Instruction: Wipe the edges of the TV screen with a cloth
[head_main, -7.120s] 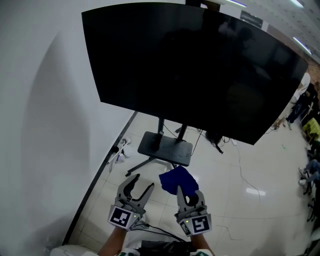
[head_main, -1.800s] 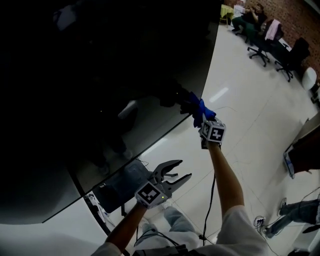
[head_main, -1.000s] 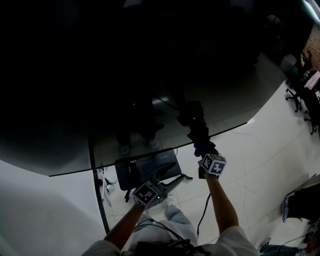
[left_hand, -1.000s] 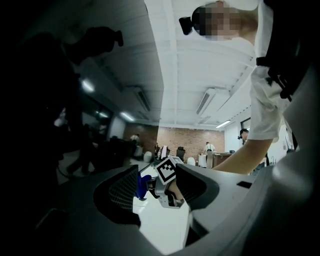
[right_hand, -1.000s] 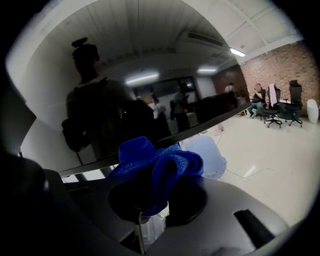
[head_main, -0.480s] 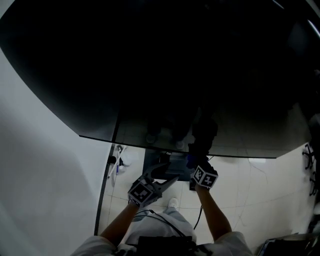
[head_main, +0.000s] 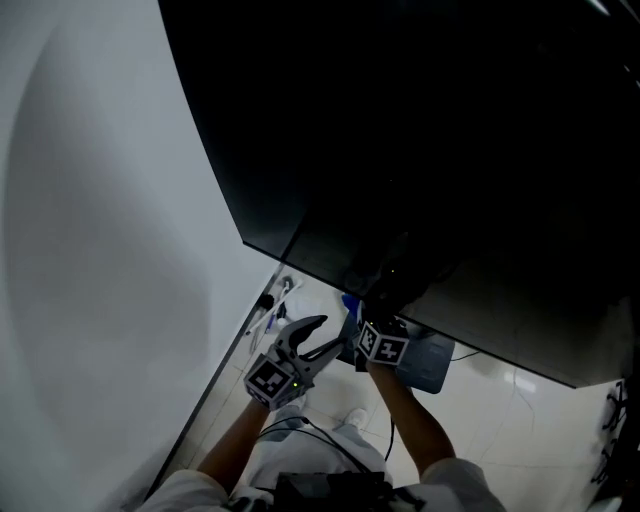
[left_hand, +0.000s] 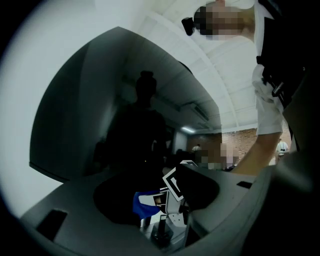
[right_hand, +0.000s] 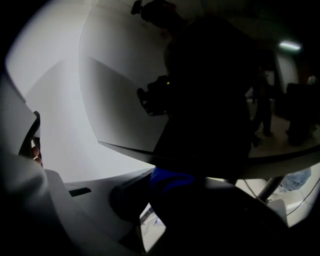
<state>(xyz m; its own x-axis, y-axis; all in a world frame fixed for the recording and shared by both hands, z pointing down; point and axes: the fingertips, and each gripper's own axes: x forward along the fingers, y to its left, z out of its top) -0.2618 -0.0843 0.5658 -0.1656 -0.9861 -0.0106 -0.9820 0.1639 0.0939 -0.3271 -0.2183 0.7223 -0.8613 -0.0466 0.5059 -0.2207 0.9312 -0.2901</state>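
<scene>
The big black TV screen (head_main: 420, 150) fills the upper right of the head view; its bottom edge (head_main: 330, 275) slopes down to the right from the lower left corner. My right gripper (head_main: 361, 317) is shut on a blue cloth (head_main: 349, 304), held up against that bottom edge near the corner. The right gripper view shows the cloth (right_hand: 169, 181) bunched between the jaws just under the TV's edge (right_hand: 127, 149). My left gripper (head_main: 322, 335) hangs open and empty just left of the right one. Its own view shows the cloth (left_hand: 144, 202) and the right gripper's marker cube (left_hand: 175, 183).
A white wall (head_main: 100, 250) stands left of the TV. Below are the dark stand base (head_main: 432, 362), cables and a power strip (head_main: 270, 305) on the pale tiled floor, and a black strip (head_main: 195, 415) along the wall's foot. The person's arm (left_hand: 265, 145) shows at right.
The right gripper has carried the cloth leftward along the TV's bottom edge to near the lower left corner, and the head view has swung with it. The left gripper stays open beside it.
</scene>
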